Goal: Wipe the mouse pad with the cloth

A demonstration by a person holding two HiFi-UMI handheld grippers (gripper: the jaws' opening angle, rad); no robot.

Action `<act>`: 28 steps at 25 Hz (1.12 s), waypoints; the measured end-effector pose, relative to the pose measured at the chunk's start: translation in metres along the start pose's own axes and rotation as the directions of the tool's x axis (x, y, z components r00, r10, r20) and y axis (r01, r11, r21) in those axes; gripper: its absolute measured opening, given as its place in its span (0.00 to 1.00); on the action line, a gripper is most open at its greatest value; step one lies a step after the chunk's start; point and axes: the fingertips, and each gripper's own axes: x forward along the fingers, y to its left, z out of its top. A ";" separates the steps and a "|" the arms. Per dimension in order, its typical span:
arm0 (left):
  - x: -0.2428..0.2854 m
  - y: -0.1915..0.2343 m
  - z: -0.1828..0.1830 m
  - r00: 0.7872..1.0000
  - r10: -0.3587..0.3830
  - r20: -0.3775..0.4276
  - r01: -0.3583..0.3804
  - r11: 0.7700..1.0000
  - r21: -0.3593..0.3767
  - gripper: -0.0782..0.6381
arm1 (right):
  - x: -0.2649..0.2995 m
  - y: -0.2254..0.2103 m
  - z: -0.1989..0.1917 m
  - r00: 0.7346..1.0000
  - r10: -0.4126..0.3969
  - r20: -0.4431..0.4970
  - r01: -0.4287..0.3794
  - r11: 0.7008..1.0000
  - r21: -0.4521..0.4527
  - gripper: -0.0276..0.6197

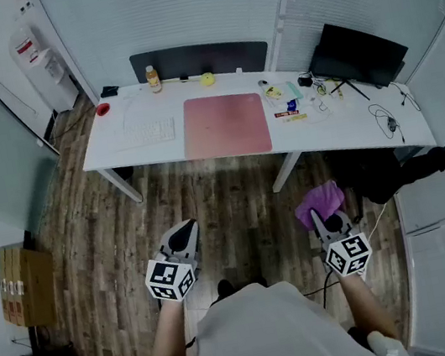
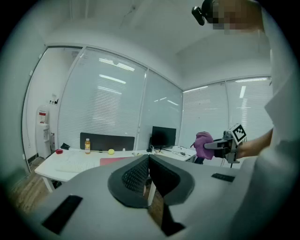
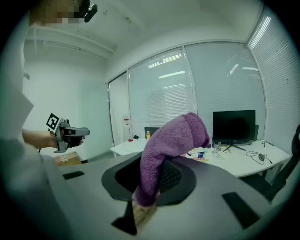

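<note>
A: Head view, where is everything sitting?
B: The pink mouse pad [image 1: 225,125] is lying mid-top on the desk [image 1: 349,121], with nothing touching it. Both grippers are hanging well short of the desk, out over the floor. The purple cloth [image 1: 319,201] is bunching at the tip of the right gripper [image 1: 319,220], well apart from the desk.

A: Left gripper view?
B: The left gripper [image 2: 148,161] is pointing toward the desk. Its jaws are pressing together with nothing between them.

A: Right gripper view?
B: The jaws are clamping the cloth, and it's flopping over the top. The desk is sitting far beyond.

A: Progress?
B: The cloth is in hand and that's all. No wiping is happening yet. I'm judging that the approach to the desk and the whole wipe are left.
</note>
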 end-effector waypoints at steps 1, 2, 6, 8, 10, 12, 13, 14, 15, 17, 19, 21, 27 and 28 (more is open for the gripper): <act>-0.001 0.001 0.000 1.000 0.000 0.000 0.000 1.000 0.000 0.13 | 0.000 0.001 0.000 1.000 0.001 0.000 -0.001 1.000 0.000 0.15; -0.002 0.002 -0.001 1.000 0.000 -0.001 0.000 1.000 0.000 0.13 | 0.001 0.003 -0.001 1.000 0.002 -0.001 -0.002 1.000 0.000 0.15; -0.003 0.003 -0.004 1.000 0.001 -0.004 -0.001 1.000 -0.004 0.13 | 0.002 0.004 -0.001 1.000 0.002 0.000 -0.002 1.000 0.001 0.15; -0.003 0.005 -0.004 1.000 -0.002 -0.004 0.002 1.000 -0.005 0.13 | 0.003 0.006 -0.001 1.000 -0.003 0.002 0.003 1.000 0.006 0.15; -0.005 0.008 -0.004 1.000 -0.005 -0.005 0.005 1.000 -0.007 0.13 | 0.003 0.008 0.000 1.000 -0.006 0.007 0.006 1.000 0.021 0.15; -0.006 0.011 -0.004 1.000 -0.007 -0.007 0.007 1.000 -0.008 0.13 | 0.004 0.009 0.001 1.000 -0.010 0.011 0.009 0.999 0.035 0.15; -0.006 0.013 -0.004 1.000 -0.008 -0.006 0.008 1.000 -0.009 0.13 | 0.005 0.009 0.001 1.000 -0.012 0.011 0.012 0.999 0.037 0.15; -0.006 0.015 -0.005 1.000 -0.010 -0.006 0.010 1.000 -0.009 0.13 | 0.006 0.010 0.001 1.000 -0.015 0.010 0.015 0.999 0.037 0.15; -0.007 0.017 -0.005 1.000 -0.012 -0.006 0.012 1.000 -0.011 0.13 | 0.006 0.011 0.001 1.000 -0.019 0.009 0.018 0.999 0.037 0.15; -0.008 0.020 -0.008 1.000 -0.016 -0.006 0.016 1.000 -0.015 0.13 | 0.007 0.014 -0.001 1.000 -0.025 0.005 0.025 0.999 0.039 0.15; -0.010 0.025 -0.009 1.000 -0.021 -0.008 0.021 1.000 -0.018 0.13 | 0.008 0.018 -0.001 1.000 -0.030 0.000 0.030 0.999 0.042 0.15; -0.012 0.030 -0.011 1.000 -0.027 -0.010 0.027 0.999 -0.022 0.13 | 0.011 0.022 -0.001 0.999 -0.034 -0.006 0.034 0.999 0.041 0.15; -0.020 0.047 -0.019 0.999 -0.047 -0.017 0.046 0.998 -0.037 0.13 | 0.020 0.038 -0.004 0.999 -0.048 -0.019 0.049 0.998 0.039 0.15; -0.022 0.050 -0.020 0.999 -0.050 -0.018 0.049 0.998 -0.038 0.13 | 0.021 0.040 -0.004 0.999 -0.051 -0.019 0.051 0.998 0.039 0.15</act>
